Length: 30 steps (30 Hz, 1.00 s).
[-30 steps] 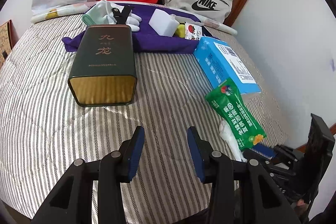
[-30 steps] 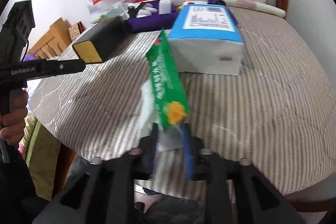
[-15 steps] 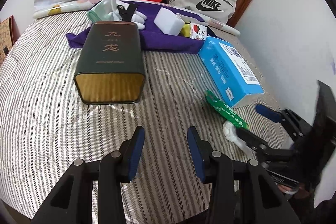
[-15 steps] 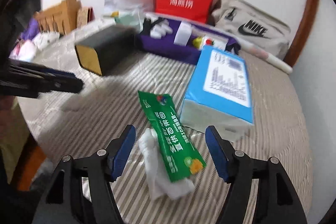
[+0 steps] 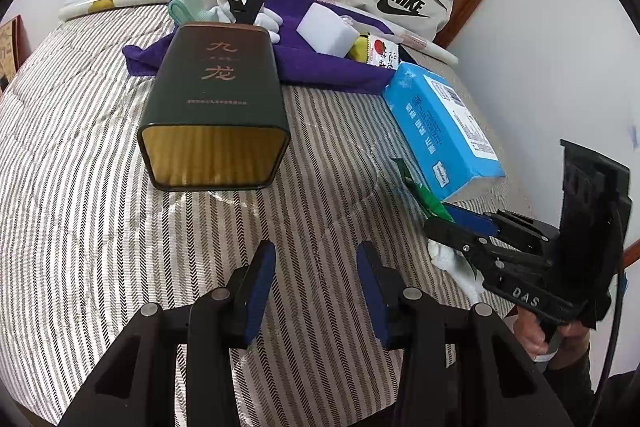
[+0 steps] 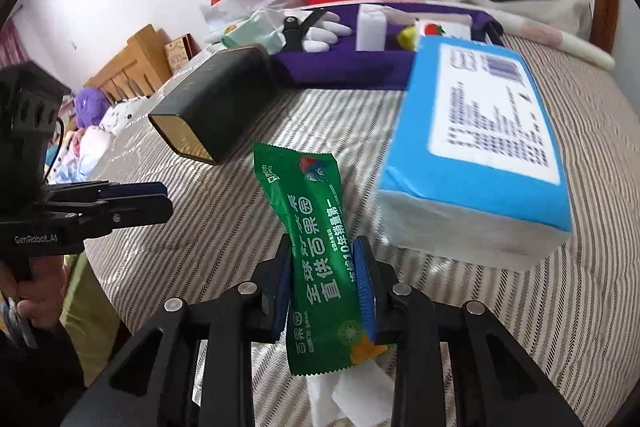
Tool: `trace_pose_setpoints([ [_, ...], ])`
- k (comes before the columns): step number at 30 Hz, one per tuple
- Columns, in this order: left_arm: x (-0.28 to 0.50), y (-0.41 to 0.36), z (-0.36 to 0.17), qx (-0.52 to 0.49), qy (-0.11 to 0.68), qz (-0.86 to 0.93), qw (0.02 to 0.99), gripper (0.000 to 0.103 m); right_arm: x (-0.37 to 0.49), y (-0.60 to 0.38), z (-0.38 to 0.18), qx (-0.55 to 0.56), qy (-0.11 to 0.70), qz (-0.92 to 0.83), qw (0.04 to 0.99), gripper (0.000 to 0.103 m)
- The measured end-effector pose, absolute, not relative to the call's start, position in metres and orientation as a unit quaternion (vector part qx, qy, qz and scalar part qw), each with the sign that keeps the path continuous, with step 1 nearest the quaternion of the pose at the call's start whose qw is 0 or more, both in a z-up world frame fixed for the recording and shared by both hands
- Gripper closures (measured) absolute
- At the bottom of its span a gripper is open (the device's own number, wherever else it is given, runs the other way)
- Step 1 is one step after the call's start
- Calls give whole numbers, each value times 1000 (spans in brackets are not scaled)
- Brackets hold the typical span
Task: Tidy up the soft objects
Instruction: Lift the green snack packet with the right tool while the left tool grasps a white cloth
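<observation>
— Tongs check: what have your right tongs (image 6: 326,283) got?

— Your right tongs are closing on the green packet (image 6: 320,247), pads pressed to both its sides, lifted over the striped bed (image 6: 520,307) at 6 o'clock. A white tissue (image 6: 352,395) lies under it.

— And your left?

— Your left tongs (image 5: 316,279) stand apart, nothing between them. The blue tissue pack (image 5: 440,123) lies at 3 o'clock, the dark tin (image 5: 216,107) at 12
</observation>
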State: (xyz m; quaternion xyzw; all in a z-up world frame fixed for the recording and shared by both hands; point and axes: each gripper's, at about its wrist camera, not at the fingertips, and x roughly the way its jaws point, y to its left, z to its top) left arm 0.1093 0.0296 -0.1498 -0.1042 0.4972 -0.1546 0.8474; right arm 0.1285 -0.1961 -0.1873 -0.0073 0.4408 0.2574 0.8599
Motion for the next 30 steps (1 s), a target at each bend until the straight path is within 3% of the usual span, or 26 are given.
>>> trace_pose_setpoints([
  [11,104,2,-153,-88,506,-186,838,63,109,-216,-144,11,380,238,894,74],
  [30,125,-92,-164,-49,463,-329,821,67,101,-252,-158,79,386,256,883,74],
])
